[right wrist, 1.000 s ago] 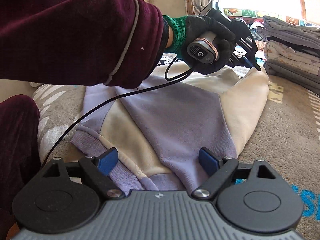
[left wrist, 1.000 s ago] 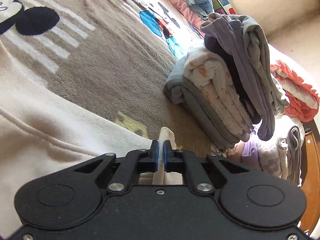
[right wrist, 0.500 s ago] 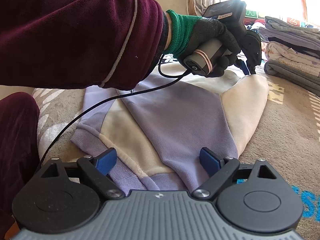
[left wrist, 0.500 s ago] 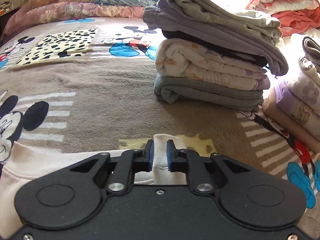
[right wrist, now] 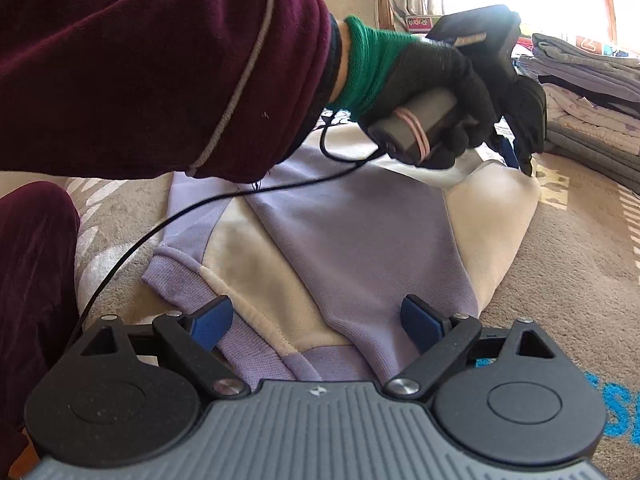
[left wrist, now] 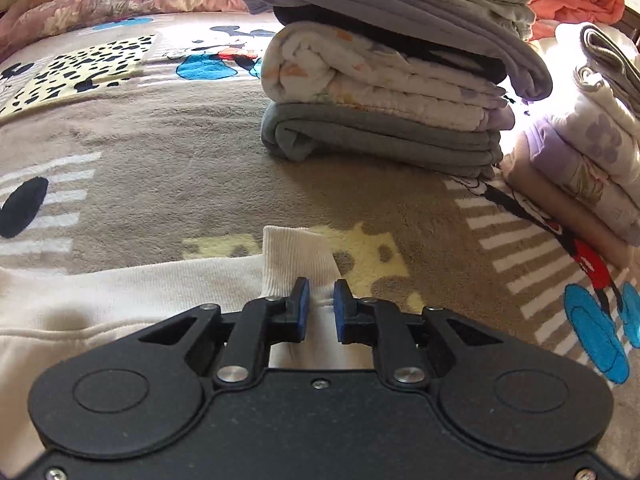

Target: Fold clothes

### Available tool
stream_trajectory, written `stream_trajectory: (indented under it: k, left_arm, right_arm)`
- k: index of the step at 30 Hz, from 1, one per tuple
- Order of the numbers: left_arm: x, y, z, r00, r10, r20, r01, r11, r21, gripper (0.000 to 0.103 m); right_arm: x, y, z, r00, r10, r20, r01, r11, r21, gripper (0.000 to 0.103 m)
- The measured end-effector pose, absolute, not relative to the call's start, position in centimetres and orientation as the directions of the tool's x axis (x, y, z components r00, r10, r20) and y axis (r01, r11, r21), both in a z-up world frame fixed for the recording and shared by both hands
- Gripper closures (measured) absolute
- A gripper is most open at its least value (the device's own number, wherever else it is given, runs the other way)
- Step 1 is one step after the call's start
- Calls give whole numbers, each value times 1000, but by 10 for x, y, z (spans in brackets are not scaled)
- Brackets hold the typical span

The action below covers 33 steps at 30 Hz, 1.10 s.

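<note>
Sweatshirt (right wrist: 360, 240) in lilac and cream is seen spread flat on the bed (left wrist: 160, 132), near a stack of folded clothes (left wrist: 380, 92). Its white cuff (left wrist: 294, 264) lies between the barely parted left gripper (left wrist: 319, 312) fingers; the right gripper (right wrist: 316, 322) fingers are held wide over the hem, empty.
</note>
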State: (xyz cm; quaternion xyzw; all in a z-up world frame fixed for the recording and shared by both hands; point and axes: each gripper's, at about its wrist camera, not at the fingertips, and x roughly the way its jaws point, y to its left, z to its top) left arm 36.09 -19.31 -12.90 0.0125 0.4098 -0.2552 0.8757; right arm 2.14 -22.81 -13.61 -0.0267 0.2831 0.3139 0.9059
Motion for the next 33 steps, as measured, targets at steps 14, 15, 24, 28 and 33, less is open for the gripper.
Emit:
stream_trajectory:
  k: [14,15,24,28,33]
  left_arm:
    - [251,-97,-90,649,-461,-605,344,887,-307,81]
    - [240,-86,-88,657,-460,-597,331,888,-320,72]
    - [162,32,-73,775,-373,-509,136,887,-442,59]
    - [150,77,-87,793,-300,-530,18,882,-472,59]
    - [151,110,-111,777,-273,-567,-117,823,-556,59]
  right_arm:
    - [17,-231,-136,657,563,-502,-590,798,122,11]
    - [16,-232,-135,659,564,-498,-591,798,122,11]
    - [-3,-230,-127,691,557,-461,-609,792,43,12]
    - [-14,-233,-120,697,559,-449,-605,795,51,12]
    - [-33,-235,-113,731,522,-440,-582,813,-2,12]
